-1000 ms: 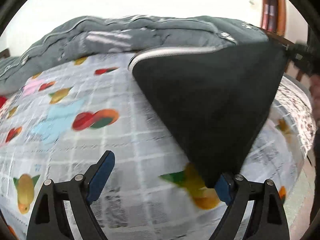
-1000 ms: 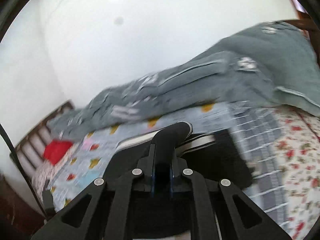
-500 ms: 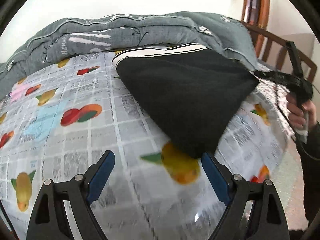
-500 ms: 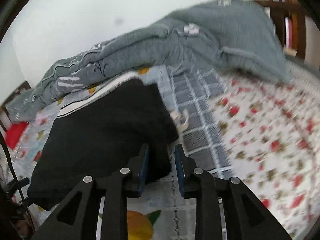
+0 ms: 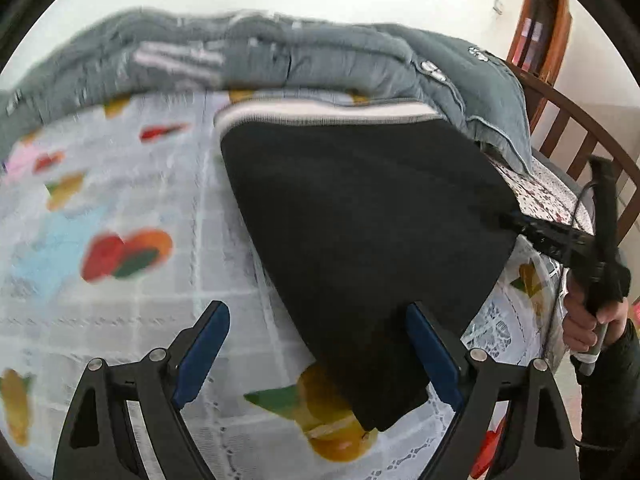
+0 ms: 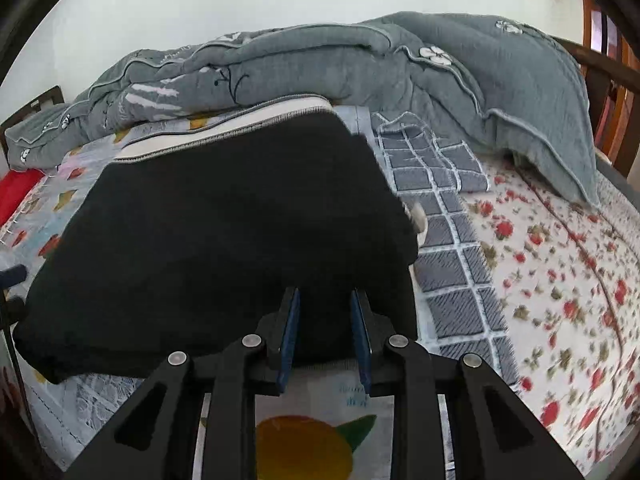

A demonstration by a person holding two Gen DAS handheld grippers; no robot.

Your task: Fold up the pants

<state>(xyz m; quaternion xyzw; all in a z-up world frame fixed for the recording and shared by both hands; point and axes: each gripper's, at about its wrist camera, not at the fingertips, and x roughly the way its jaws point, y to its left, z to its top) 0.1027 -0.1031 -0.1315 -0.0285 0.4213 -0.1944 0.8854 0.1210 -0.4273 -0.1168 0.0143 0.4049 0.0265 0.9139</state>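
Black pants (image 5: 360, 220) lie folded on the fruit-print sheet, with their white-striped waistband (image 5: 320, 114) at the far side. My left gripper (image 5: 316, 312) hangs over the near corner; its jaws stand wide, opening slightly further, and press on nothing. In the right wrist view the pants (image 6: 220, 240) spread ahead and to the left. My right gripper (image 6: 324, 294) sits at their near edge, jaws a little apart, fabric between the tips but not pinched. The left view shows that right gripper (image 5: 520, 226) at the pants' right edge, held by a hand (image 5: 592, 320).
A rumpled grey quilt (image 6: 320, 60) runs along the far side of the bed. A grey checked cloth (image 6: 448, 240) and a floral sheet (image 6: 560, 260) lie right of the pants. Wooden bed rails (image 5: 580, 140) stand at the right. Something red (image 6: 16, 188) lies far left.
The right gripper came down with the lifted pants edge, laid it on the bed and parted its jaws. The pants now lie flat. My left gripper shifted toward their near corner.
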